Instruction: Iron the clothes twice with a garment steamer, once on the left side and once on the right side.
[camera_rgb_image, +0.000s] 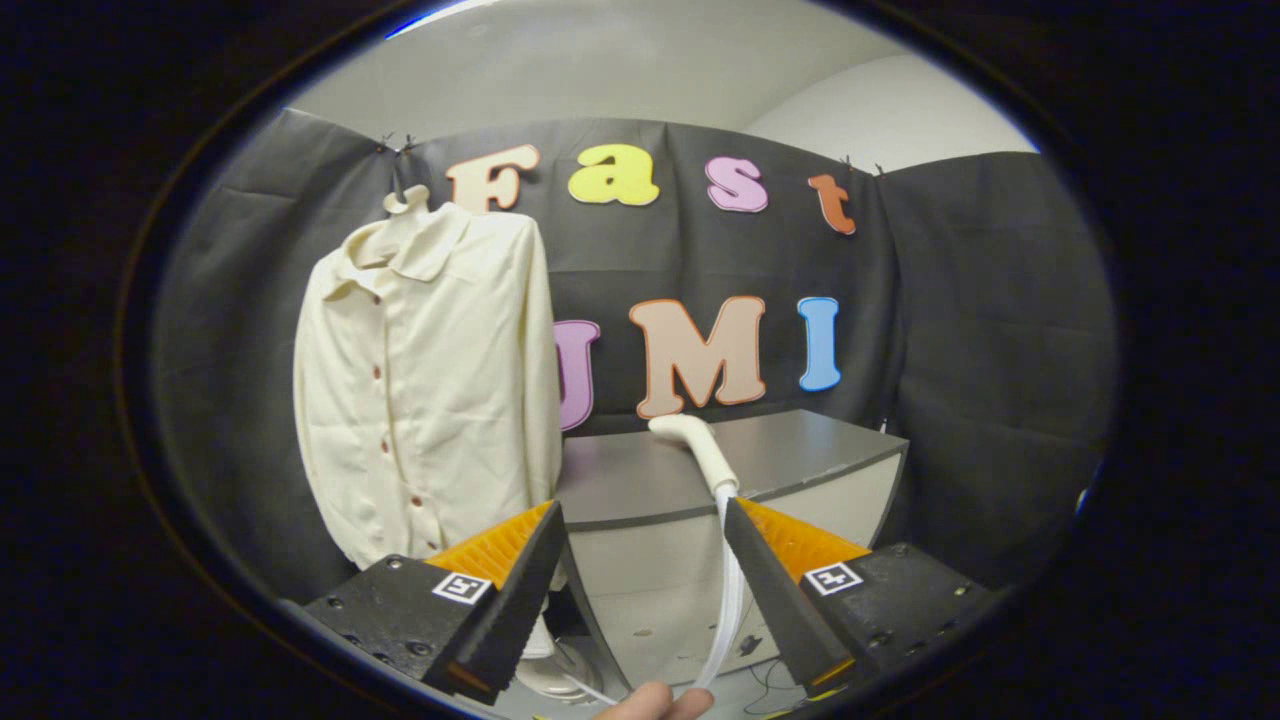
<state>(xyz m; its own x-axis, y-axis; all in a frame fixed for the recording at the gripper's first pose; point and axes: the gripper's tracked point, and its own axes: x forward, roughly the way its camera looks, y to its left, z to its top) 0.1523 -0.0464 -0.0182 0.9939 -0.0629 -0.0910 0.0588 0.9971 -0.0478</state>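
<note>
Grey table (640, 480) stands vs black cloth wall; pale ceiling above. Steamer (692, 445) head lies on table top w/ neck at front edge, just ahead of right finger; its white hose (732, 600) drops down past table front between fingers, close to right one. Cream shirt (430, 380) hangs on hanger (405, 200) left of table, buttoned, touching wall, lower hem behind left finger. Gripper (642, 520) spread wide, grasping nothing. A fingertip (655, 702) pokes in below, by hose. Steamer base under table partly hidden, hard to make out.
</note>
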